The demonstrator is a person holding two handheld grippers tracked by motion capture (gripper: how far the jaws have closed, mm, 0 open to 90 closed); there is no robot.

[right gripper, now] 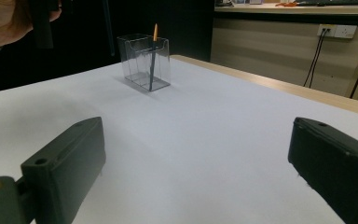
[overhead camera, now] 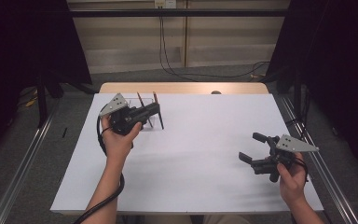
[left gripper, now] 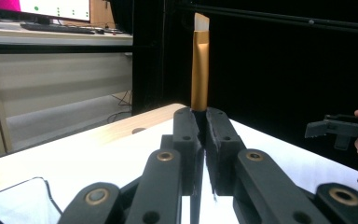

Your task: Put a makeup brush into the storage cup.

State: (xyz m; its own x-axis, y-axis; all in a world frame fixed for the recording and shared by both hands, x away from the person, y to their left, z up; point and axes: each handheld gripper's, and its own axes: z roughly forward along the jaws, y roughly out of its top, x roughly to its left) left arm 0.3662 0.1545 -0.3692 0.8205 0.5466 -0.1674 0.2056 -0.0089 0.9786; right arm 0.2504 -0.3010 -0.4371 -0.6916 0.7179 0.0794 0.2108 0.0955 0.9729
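Observation:
My left gripper (overhead camera: 156, 111) is shut on a slim brush (overhead camera: 158, 110) at the back left of the white table. In the left gripper view the jaws (left gripper: 203, 119) pinch the brush (left gripper: 199, 70), whose gold-brown ferrule and pale angled tip stand upright above them. Just left of the held brush stands a clear plastic holder (overhead camera: 145, 117), with a second dark stick (overhead camera: 140, 100) leaning in it. The right gripper view shows that holder (right gripper: 144, 63) with an orange-tipped stick (right gripper: 153, 53) inside. My right gripper (overhead camera: 252, 147) is open at the front right, holding nothing (right gripper: 191, 154).
A white sheet (overhead camera: 191, 154) covers the table, with a bare wood strip (overhead camera: 182, 87) along the far edge. Metal rails (overhead camera: 23, 163) run along both sides. Cables (overhead camera: 168, 65) lie on the floor beyond. The right gripper (left gripper: 338, 130) shows far off in the left gripper view.

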